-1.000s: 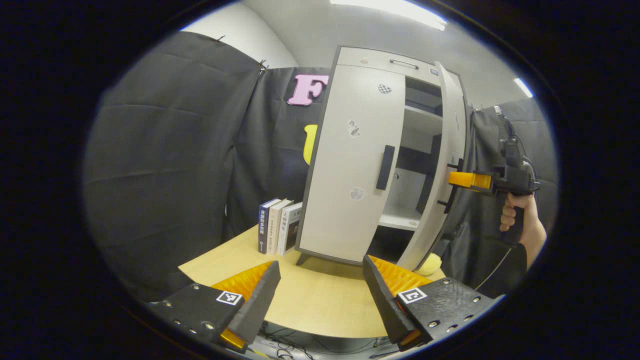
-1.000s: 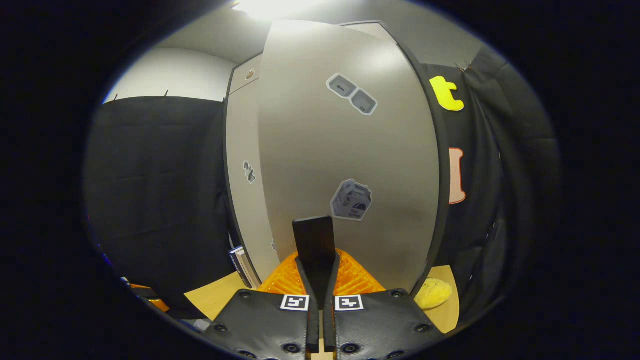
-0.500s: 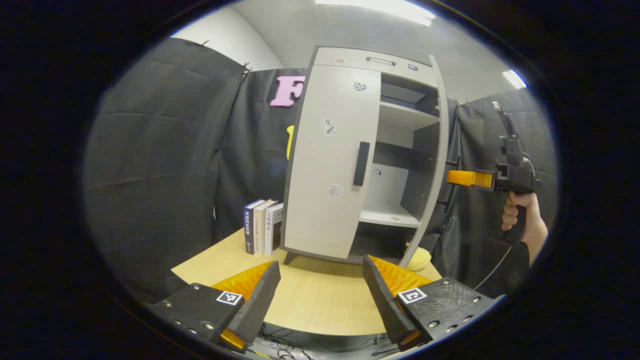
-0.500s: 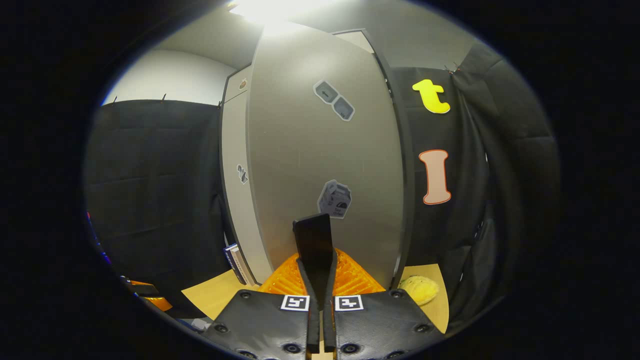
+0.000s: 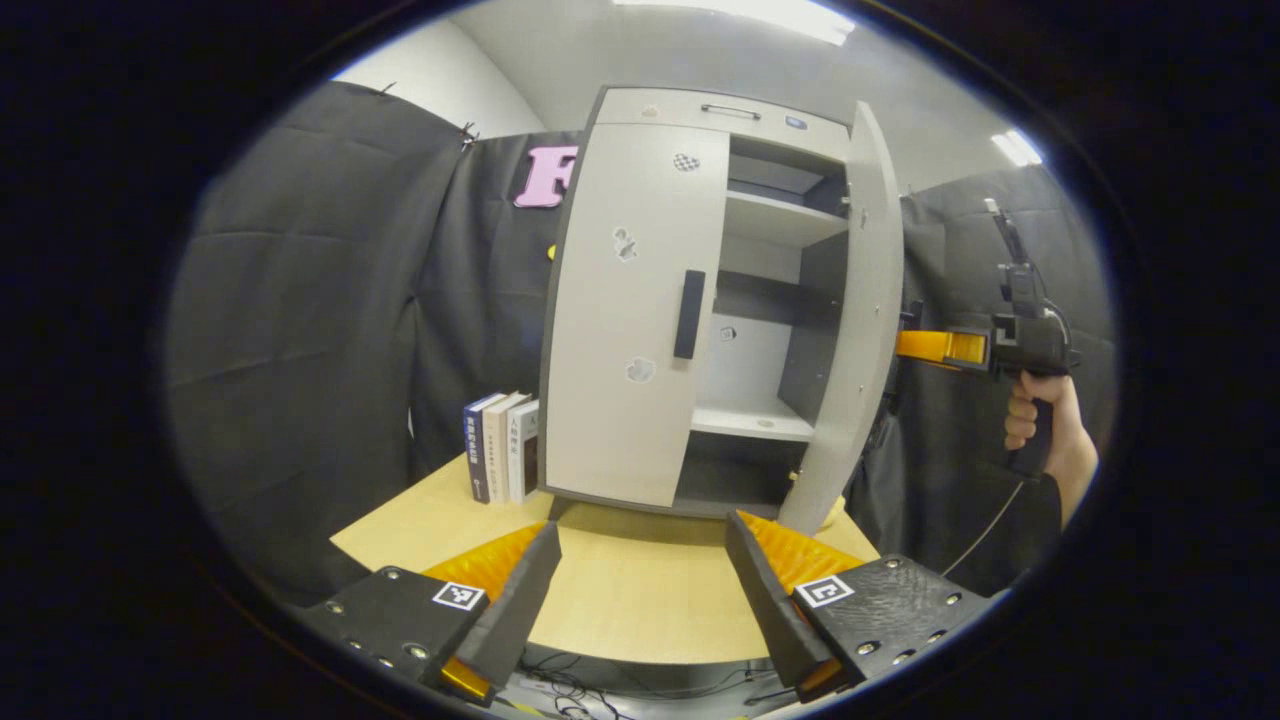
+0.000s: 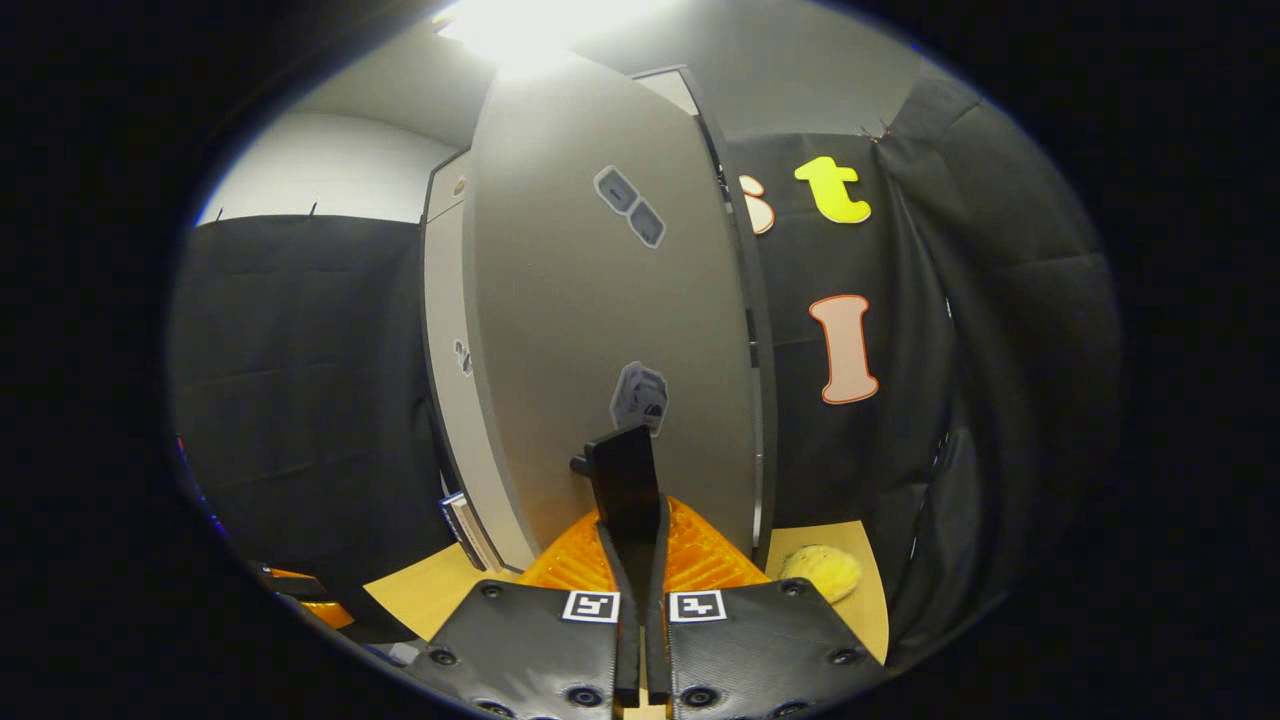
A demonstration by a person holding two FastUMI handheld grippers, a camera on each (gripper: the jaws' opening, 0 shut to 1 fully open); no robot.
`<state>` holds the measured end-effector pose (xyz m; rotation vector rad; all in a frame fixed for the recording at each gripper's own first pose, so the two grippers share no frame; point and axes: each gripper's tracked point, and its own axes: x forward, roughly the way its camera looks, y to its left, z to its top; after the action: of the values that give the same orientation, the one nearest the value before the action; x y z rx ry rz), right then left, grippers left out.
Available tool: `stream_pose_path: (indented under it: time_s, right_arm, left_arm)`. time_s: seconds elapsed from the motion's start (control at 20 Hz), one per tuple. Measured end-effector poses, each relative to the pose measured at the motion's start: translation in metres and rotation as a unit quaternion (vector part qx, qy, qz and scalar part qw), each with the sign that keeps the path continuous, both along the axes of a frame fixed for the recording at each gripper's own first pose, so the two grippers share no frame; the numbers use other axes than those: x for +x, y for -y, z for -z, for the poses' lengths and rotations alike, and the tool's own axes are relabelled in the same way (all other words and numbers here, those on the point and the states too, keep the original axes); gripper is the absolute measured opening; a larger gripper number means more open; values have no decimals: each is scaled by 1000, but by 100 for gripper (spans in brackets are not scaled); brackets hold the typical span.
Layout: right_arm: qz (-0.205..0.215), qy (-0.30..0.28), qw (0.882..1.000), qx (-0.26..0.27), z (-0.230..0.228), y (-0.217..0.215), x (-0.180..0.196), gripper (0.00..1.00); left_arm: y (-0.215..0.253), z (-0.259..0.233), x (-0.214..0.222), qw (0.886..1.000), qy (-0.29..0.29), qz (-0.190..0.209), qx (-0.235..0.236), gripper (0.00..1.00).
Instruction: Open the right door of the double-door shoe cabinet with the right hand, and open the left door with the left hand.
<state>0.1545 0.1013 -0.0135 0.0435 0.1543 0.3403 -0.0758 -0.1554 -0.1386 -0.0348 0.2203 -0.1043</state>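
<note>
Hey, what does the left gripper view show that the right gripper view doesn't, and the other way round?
Left gripper view adds: the cabinet's inner shelves, the left door's handle, untouched, the open left gripper low over the table, and the hand holding the right gripper. Right gripper view adds: the outer face of the right door with its stickers, and the jaws shut on the right door's handle. Both share: the swung-open right door, the closed left door and the books.

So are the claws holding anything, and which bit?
The right claw pinches the dark handle of the cabinet's right door, near the handle's lower end. The left claw is open and holds nothing.
</note>
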Motion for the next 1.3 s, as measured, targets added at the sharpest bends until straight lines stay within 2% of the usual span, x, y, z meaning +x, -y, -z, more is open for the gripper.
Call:
stream_pose_path:
  time_s: [0.25,0.3,0.4,0.5,0.55,0.6,0.7,1.15,1.2,1.3]
  right_arm:
    - [52,9,999,2,-3,20,5,0]
    - [64,10,998,2,-4,27,6,7]
    - [93,11,996,6,-7,50,4,3]
    - [70,-10,996,49,-8,47,0,3]
    - [74,-9,995,60,-6,49,3,0]
    - [79,-4,995,59,-6,49,4,3]
    - [97,4,994,45,-7,51,6,3]
    - [159,-9,987,36,1,54,-5,3]
    - [169,-7,985,34,1,52,-9,7]
    - [190,-2,981,36,3,51,-15,0]
  left_arm:
    - [14,1,2,1000,-2,15,3,96]
    - [17,1,3,1000,-4,18,2,96]
    - [25,0,6,1000,-4,26,2,97]
    - [29,-3,8,999,-4,36,5,96]
    - [33,-4,10,999,-4,43,5,96]
    - [36,-5,12,999,-5,49,3,97]
    - [34,-7,16,998,-6,60,0,96]
    - [-33,-14,69,998,-4,66,-22,96]
    - [-41,-15,77,998,-7,66,-24,96]
    - [-56,-18,91,997,-7,71,-32,97]
